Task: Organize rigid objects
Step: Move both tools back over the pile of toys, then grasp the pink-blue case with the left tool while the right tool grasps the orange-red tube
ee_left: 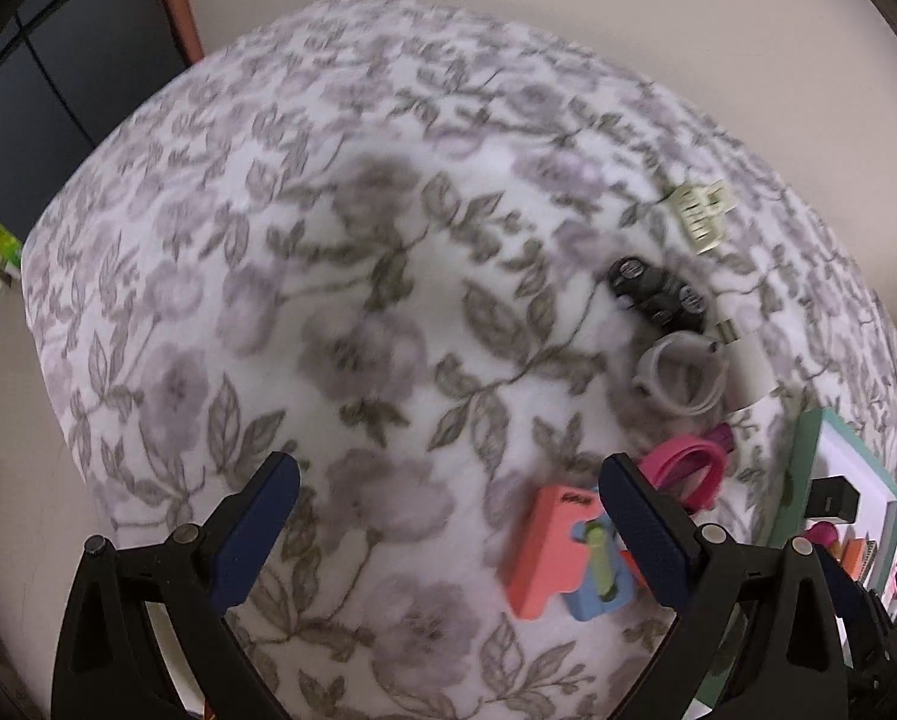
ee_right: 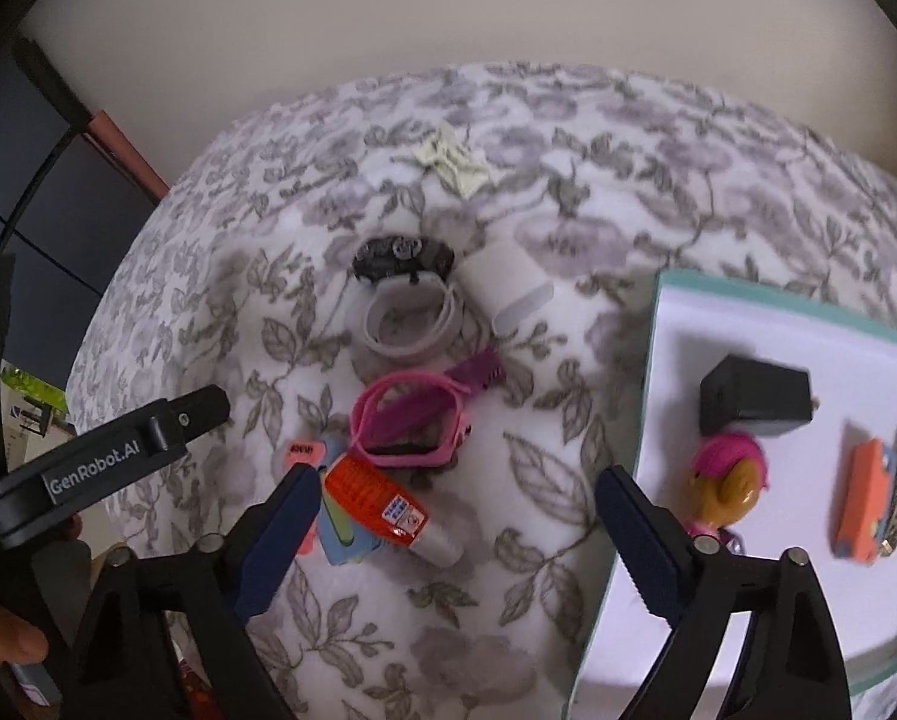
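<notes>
An orange cylindrical tube with printed label and grey cap [ee_right: 388, 507] is seen lying on the floral-patterned blanket of the bed [ee_right: 256, 252], its long axis running from far left to near right, cap end nearest. It lies just inside the left finger of the right claw [ee_right: 451, 531], whose jaws are spread wide with nothing pressed between them; the tube sits left of the claw's centre line, so a shift to the left would probably be needed before closing. Under the tube, a pale blue card with a green strip [ee_right: 340, 531] and a salmon-pink flat block [ee_right: 305, 450] are partly covered. Just beyond the tube a pink strap watch [ee_right: 409, 420] is found, then a grey coiled band [ee_right: 409, 324], a small black toy car [ee_right: 403, 258], a white adapter [ee_right: 505, 285] and, farthest, a cream hair clip [ee_right: 454, 163].

To the right, a white tray with teal rim [ee_right: 649, 360] already holds a black box [ee_right: 754, 396], a pink-haired doll figure [ee_right: 727, 486] and an orange block [ee_right: 865, 492].

The left claw [ee_left: 448, 534] is also released and empty, hovering over bare blanket; the salmon block [ee_left: 544, 546] lies just inside its right finger. The right hand is judged the nearer to the tube and to the tray.
</notes>
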Available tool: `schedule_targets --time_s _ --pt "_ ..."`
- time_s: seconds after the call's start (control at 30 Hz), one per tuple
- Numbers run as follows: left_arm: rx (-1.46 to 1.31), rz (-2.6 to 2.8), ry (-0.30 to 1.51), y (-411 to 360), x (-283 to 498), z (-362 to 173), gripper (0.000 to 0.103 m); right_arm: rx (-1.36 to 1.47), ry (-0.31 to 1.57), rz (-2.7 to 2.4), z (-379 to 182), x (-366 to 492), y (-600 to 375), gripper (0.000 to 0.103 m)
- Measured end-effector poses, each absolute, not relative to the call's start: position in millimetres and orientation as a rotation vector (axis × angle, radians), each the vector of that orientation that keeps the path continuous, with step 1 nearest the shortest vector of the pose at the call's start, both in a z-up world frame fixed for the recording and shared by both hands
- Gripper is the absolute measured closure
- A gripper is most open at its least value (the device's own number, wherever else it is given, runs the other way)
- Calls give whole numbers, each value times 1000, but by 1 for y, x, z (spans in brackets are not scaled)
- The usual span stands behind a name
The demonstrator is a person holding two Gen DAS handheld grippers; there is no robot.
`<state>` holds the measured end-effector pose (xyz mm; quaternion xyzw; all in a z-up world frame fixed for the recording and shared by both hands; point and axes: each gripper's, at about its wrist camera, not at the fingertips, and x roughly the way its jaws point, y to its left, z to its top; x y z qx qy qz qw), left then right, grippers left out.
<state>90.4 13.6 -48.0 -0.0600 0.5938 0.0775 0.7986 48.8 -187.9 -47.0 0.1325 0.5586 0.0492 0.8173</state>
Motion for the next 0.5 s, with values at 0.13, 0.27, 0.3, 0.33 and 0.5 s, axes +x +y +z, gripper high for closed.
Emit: schedule_targets --time_s 0.13,0.27,0.3,0.33,0.5 --pt "-171 173 1336 21 90 -62 3 250 1203 122 -49 50 -178 24" --pt "-183 178 1361 24 89 -70 3 229 1217 170 -53 50 -164 29" --pt "-192 179 1365 25 89 -71 3 225 1222 176 -55 51 -162 29" --pt "-204 177 1369 26 89 -72 3 221 1228 181 -57 51 -159 30" --pt "-222 182 1382 30 91 -75 3 208 1274 215 -72 52 -147 37"
